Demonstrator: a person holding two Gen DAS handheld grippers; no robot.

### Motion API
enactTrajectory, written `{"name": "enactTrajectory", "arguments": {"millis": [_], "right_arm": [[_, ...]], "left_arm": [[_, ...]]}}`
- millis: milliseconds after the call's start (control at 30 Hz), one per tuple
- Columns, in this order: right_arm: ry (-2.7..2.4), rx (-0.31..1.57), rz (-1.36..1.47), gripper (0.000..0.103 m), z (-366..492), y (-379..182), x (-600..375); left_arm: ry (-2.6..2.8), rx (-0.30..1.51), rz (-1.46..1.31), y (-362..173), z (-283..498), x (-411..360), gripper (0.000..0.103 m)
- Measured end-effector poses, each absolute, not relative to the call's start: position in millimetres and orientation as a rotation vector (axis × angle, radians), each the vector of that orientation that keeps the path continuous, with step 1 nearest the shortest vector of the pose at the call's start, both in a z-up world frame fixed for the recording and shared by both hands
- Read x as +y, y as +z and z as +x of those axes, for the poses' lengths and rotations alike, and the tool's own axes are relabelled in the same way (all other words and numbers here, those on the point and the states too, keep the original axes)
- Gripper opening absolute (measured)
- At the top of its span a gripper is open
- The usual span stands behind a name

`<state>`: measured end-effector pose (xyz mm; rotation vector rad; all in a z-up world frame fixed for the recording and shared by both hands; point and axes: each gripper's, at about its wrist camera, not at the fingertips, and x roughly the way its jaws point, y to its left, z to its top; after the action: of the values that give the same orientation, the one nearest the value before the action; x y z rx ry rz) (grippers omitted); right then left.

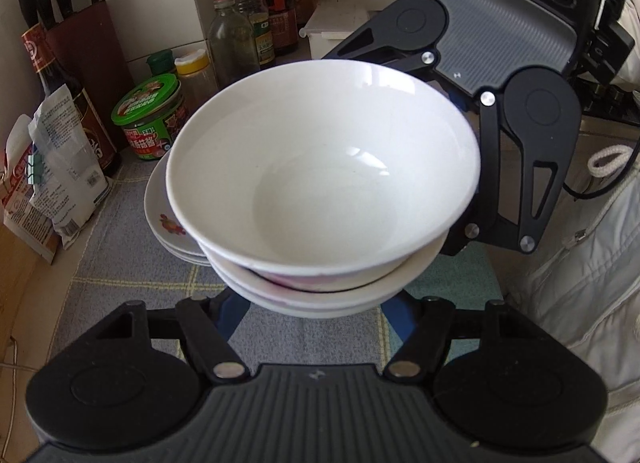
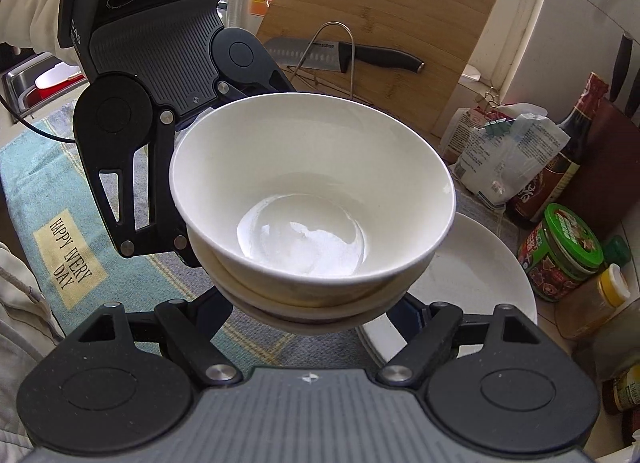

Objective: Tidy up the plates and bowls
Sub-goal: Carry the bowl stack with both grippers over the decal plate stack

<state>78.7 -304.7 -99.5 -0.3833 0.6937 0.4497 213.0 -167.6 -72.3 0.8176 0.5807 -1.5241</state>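
1. Two hand-held grippers carry one stack of bowls [image 1: 320, 167] between them, clear of the counter. The left gripper [image 1: 316, 303] pinches the lower bowls from one side and the right gripper [image 2: 320, 315] clamps the opposite side; each set of jaws is closed on the stack, though the fingertips sit hidden under the rims.
2. At the left of the left wrist view stand a knife block [image 1: 86, 47], a dark sauce bottle [image 1: 68, 95] and paper packets [image 1: 52, 167], with a green-lidded jar [image 1: 150, 119] just behind.
3. A pile of plates [image 1: 164, 219] lies on the counter, partly under the raised stack, probably where it is headed.
4. Risks, as I judge them: the top bowl sits loose in the ones below, so a tilt or uneven pull between the hands could slide it out; lowering too fast could chip the plates; drifting toward the jar and bottles could knock them.
5. The surface is a counter covered by a checked cloth [image 1: 120, 271], blue-grey with pale lines.
6. In the right wrist view a bamboo cutting board [image 2: 380, 23] leans by the window with a knife [image 2: 344, 55] in front, and a sink [image 2: 24, 83] shows far left.
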Motion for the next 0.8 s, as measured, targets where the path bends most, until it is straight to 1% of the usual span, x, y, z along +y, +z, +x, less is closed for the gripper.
{"name": "enactTrajectory", "arguments": {"millis": [400, 800], "right_arm": [[0.373, 0.691, -0.393, 0.086, 101.9, -95.6, -345.3], [0.345, 0.726, -0.366, 0.086, 140.0, -112.1, -381.2]], "left_arm": [[-1.566, 0.513, 0.842, -69.7, 236.6, -217.5, 0.071], [-1.575, 0.516, 0.866, -86.8, 263.6, -259.0, 0.071]]}}
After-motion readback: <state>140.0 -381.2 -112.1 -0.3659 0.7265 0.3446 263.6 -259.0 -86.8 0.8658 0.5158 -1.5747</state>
